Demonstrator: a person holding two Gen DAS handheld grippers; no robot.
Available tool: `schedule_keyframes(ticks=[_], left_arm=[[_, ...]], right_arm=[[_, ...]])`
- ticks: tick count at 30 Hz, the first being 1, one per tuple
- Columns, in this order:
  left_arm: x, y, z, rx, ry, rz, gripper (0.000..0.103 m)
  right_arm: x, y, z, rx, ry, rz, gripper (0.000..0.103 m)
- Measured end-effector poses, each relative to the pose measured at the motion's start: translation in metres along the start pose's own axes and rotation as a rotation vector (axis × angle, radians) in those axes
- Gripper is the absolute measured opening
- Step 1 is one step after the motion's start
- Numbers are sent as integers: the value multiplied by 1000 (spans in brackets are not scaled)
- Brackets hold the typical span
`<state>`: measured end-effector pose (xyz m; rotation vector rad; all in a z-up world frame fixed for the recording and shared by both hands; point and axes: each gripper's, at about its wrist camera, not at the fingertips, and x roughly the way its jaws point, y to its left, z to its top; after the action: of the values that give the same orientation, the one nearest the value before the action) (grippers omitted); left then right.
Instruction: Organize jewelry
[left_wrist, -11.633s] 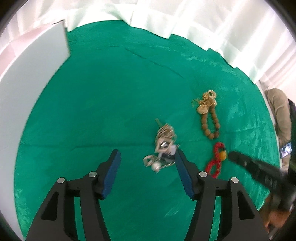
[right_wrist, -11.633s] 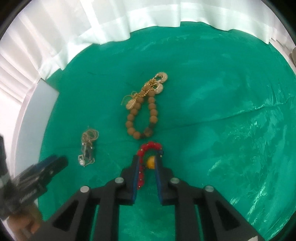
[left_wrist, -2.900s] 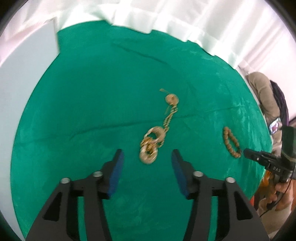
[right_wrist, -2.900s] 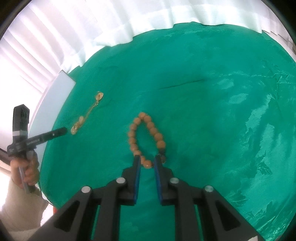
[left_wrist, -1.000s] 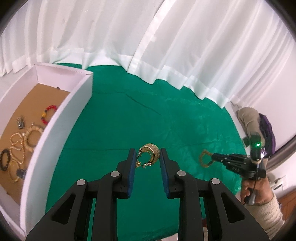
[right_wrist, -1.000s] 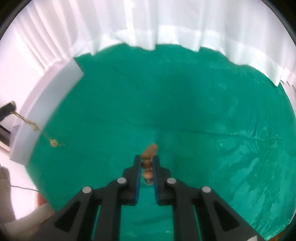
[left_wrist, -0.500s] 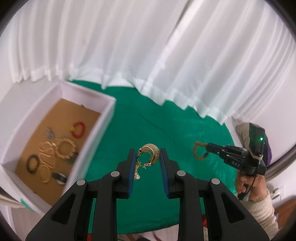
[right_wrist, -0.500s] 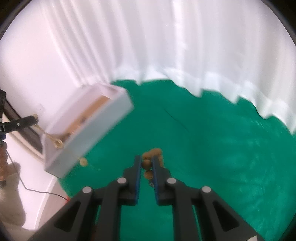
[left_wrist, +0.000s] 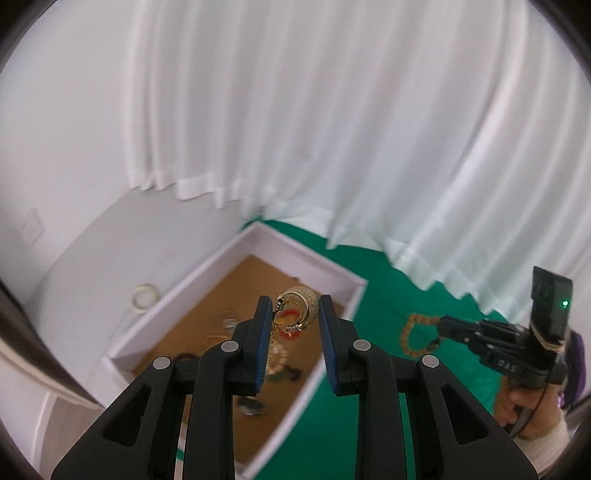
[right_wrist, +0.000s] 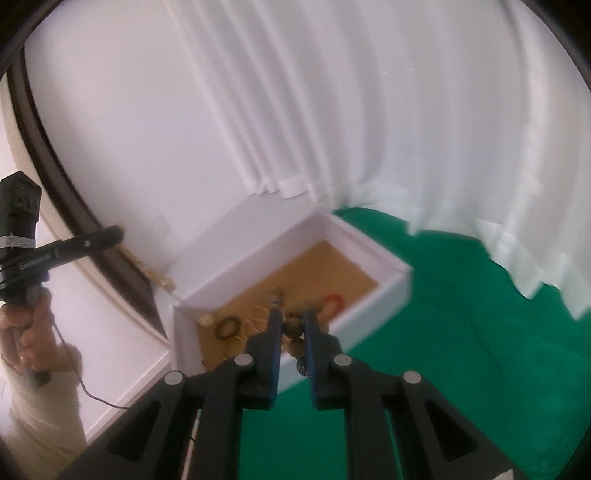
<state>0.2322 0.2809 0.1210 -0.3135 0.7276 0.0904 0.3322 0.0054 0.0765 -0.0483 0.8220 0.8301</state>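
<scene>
My left gripper (left_wrist: 293, 312) is shut on a gold earring set (left_wrist: 300, 308) and holds it in the air above the white jewelry box (left_wrist: 314, 264). My right gripper (right_wrist: 293, 325) is shut on a brown wooden bead bracelet (right_wrist: 293, 328), also raised over the box (right_wrist: 369, 245). The bracelet (left_wrist: 415, 334) hangs from the right gripper's tips in the left wrist view. The gold chain (right_wrist: 155, 275) dangles from the left gripper in the right wrist view. The box has a brown floor with a red bracelet (right_wrist: 332, 301), a dark bracelet (right_wrist: 227, 328) and several other pieces.
The box stands at the left edge of the green cloth (left_wrist: 399, 295) on the table. White curtains (left_wrist: 332, 129) hang behind. A white tape roll (left_wrist: 146, 293) lies on the white surface left of the box. A dark curved frame (right_wrist: 92, 229) runs along the left.
Both grippers have lifted their jewelry off the green cloth and swung left toward the box. The box has come in under both grippers.
</scene>
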Motion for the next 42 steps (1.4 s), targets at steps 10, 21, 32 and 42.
schedule_keyframes(ticks=[10, 21, 32, 42], left_arm=[[66, 99, -41, -132, 123, 105, 24], [128, 122, -105, -138, 252, 160, 26], [118, 104, -125, -25, 106, 491, 100], [111, 87, -140, -90, 120, 511, 100]], right_arm=[[124, 50, -5, -64, 170, 61, 12], [259, 72, -52, -123, 393, -13, 13], [235, 81, -43, -215, 300, -145, 66], [204, 80, -50, -284, 245, -220, 76]])
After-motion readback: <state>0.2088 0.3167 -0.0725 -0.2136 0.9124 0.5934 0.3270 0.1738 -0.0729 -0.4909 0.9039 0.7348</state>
